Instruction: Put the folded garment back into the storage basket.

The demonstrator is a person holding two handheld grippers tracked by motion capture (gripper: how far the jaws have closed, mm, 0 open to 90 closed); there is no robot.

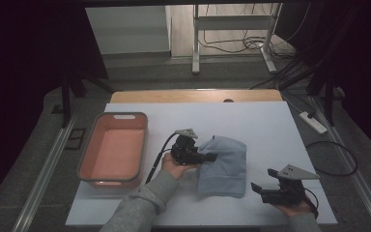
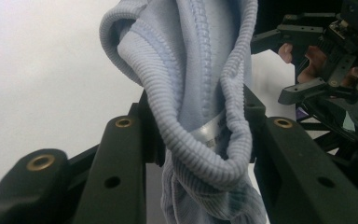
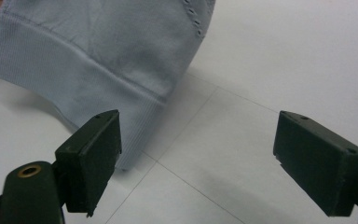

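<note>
Far left on the white surface (image 1: 270, 125): a pink tub (image 1: 113, 150) with a grey rim, open side up, nothing visible inside, a slot handle at its far end. Well apart from the garment, with the left forearm's grey sleeve (image 1: 142, 203) crossing between.

Just right of the tub: the left gripper (image 1: 211, 157), held in the left hand (image 1: 176, 166), lying roughly level and pointing right, grey three-cornered plate on top, black cable trailing back toward the tub. Jaws clamped on a fold of the light blue garment (image 1: 224, 166) at its left edge. In the left gripper view, ribbed hem and a stitched seam of the garment (image 2: 196, 93) bunched between the two black jaws, a pale label strip tucked in the fold, cloth rising above the jaws and hanging below them.

Middle of the surface: the rest of the garment lying folded, left edge lifted at the grip, lower part flat.

Right, near the front edge: the right gripper (image 1: 263, 186) in the right hand (image 1: 297, 208), pointing left toward the garment, close but not touching. Jaws wide apart, nothing between them. In the right gripper view (image 3: 196, 163), bare surface in the gap, ribbed hem of the garment (image 3: 88, 60) just beyond the left-hand jaw.
</note>
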